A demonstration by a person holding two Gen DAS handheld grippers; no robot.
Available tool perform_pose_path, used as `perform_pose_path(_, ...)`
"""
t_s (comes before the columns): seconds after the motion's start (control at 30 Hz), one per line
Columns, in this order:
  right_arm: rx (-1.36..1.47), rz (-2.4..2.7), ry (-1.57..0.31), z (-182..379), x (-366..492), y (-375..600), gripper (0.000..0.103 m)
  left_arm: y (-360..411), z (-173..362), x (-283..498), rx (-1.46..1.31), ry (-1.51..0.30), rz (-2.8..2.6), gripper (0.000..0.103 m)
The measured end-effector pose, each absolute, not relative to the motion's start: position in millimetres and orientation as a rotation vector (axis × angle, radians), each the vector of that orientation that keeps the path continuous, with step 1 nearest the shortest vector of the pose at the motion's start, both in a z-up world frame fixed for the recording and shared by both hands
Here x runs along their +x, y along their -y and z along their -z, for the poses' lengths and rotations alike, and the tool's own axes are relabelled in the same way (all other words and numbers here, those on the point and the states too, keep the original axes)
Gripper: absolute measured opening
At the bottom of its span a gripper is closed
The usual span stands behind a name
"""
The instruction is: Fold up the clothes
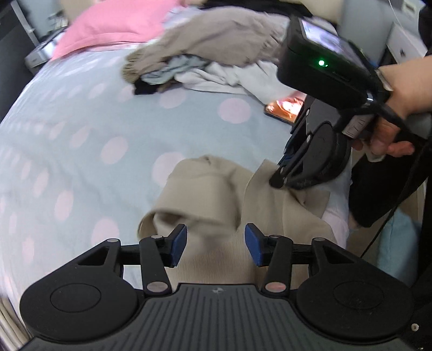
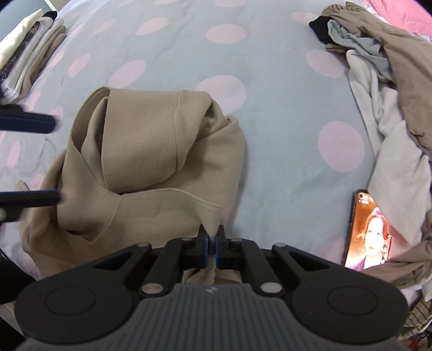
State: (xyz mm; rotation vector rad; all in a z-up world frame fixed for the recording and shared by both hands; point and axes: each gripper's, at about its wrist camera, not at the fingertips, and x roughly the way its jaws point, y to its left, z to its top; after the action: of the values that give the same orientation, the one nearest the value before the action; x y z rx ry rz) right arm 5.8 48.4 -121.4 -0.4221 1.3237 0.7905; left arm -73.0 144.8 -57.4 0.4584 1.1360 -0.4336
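Bed (image 2: 270,113) fills both views: pale blue sheet with large pink polka dots, lightly wrinkled. Pink pillow (image 1: 113,24) at the far end in the left wrist view, blurred. Dark furniture edge (image 1: 10,54) past the bed's far left corner, with a grey boxy item (image 1: 40,52) beside it; too blurred to identify. White drawer unit (image 1: 405,43) at the upper right of that view. A lit phone (image 2: 370,235) lies on the sheet, screen up, showing video. Light is even and soft, no hard shadows. Floor and walls are not clearly visible.
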Motion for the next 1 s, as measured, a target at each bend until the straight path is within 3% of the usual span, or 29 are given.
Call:
perform_pose_path(0.33,-0.370,-0.817,-1.358,124.5,10.1,-44.4,0.006,-120.4,115.7,-24.9,0.532,-1.237,0.467,0.044)
perform_pose_path(0.4,-0.367,-0.817,-1.363,125.7,11.0,-44.9,0.006,-120.7,125.1,-21.1,0.513,-1.261,0.466,0.039)
perform_pose_path(0.47,-0.371,-0.817,-1.363,126.5,10.5,-47.1,0.006,-122.1,133.4,-19.7,0.506,-1.286,0.446,0.020)
perform_pose_path(0.6,-0.388,-0.817,-1.357,129.2,9.1,-50.1,0.006,-130.8,132.4,-20.1,0.493,-1.297,0.377,0.004)
perform_pose_path(1.0,-0.415,-0.823,-1.207,108.0,-6.3,-51.1,0.006,-196.3,58.4,-52.3,0.353,-1.170,0.078,0.002)
